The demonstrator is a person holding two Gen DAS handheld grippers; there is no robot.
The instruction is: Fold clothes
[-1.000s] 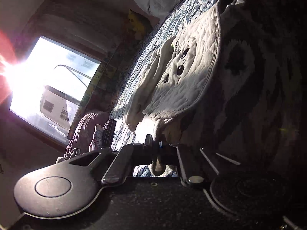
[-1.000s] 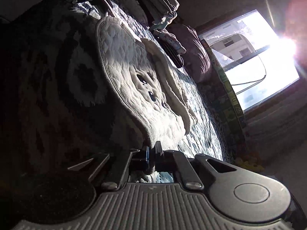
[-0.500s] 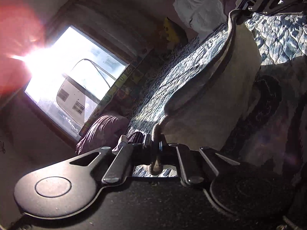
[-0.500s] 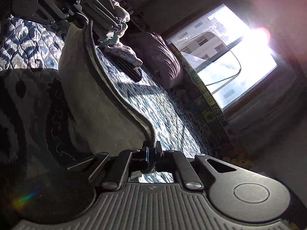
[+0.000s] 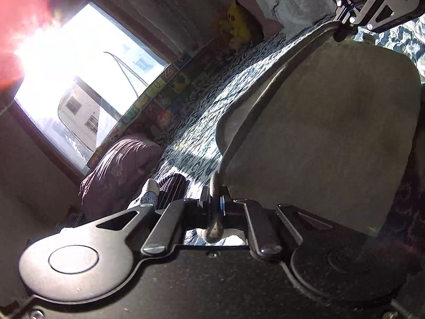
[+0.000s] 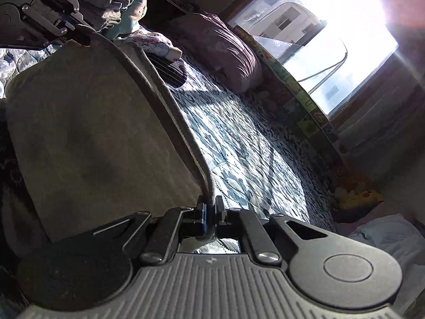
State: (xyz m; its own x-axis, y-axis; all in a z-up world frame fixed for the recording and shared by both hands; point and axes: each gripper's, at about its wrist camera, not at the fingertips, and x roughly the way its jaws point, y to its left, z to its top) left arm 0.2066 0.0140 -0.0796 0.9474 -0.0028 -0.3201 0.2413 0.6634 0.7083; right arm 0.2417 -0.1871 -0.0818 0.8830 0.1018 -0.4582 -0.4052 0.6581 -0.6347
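Right now L gripper (image 5: 215,207) & R gripper (image 6: 211,212) are each clamped tight on a hem corner of the beige garment (image 5: 332,138), stretched above the blue quilt (image 6: 239,146), w/ risk: thin pinch slips, fold skews.

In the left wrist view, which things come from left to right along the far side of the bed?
Bright window → purple pillow → yellow plush toy → white bundle → right gripper, pinching the beige garment.
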